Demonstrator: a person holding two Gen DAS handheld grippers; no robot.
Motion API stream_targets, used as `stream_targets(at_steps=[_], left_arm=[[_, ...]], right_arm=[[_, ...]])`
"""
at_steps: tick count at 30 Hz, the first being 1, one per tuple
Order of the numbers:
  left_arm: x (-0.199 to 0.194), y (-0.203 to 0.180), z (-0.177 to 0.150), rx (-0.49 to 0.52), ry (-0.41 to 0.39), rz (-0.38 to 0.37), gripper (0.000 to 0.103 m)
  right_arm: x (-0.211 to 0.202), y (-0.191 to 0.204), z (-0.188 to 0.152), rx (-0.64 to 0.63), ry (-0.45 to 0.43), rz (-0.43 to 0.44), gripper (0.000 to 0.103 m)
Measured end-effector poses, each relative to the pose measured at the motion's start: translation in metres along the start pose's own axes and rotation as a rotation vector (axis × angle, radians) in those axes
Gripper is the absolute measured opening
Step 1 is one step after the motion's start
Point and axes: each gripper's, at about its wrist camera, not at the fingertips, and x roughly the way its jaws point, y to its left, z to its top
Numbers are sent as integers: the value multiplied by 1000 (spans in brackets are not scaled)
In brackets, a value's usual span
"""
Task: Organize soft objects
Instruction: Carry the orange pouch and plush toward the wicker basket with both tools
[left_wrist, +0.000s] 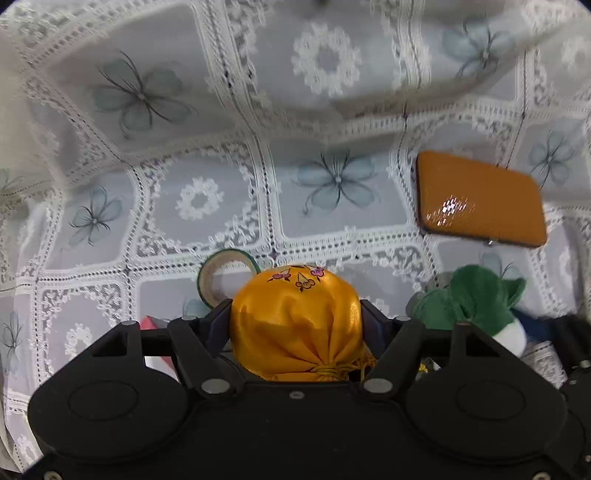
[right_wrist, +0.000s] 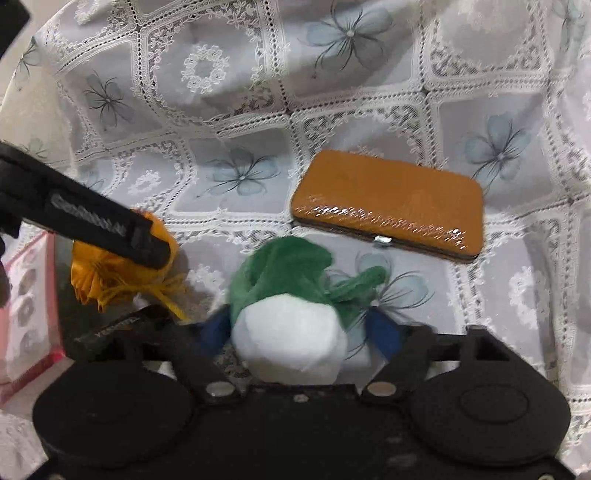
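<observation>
Now — left tool (left_wrist: 295, 314) clamps yellow pouch (left_wrist: 295, 317) | right tool (right_wrist: 299, 332) pinches plush radish (right_wrist: 291, 332)

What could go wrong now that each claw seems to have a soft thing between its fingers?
The yellow satin pouch in the left gripper looks slippery and rounded, so it might squirt out. The plush radish in the right gripper is blurred; its grip may be loose. The grippers sit close together and could bump.

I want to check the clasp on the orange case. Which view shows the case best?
The right wrist view: the orange case lies whole and near centre, its metal clasp visible on the near edge. The left wrist view shows it off to the right, smaller and blurred.
</observation>
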Motion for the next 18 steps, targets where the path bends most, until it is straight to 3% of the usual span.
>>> stream_targets(at_steps=[2,11,18], left_arm=[[-9,3,1,-7,-23,0,66],[-58,24,-3,-39,-121,3,66],[-96,50,-25,-75,-180,23,66]], right_arm=[[1,-1,3,19,26,43,58],[-30,14,16,28,-13,32,58],[-67,35,14,-3,-45,46,58]])
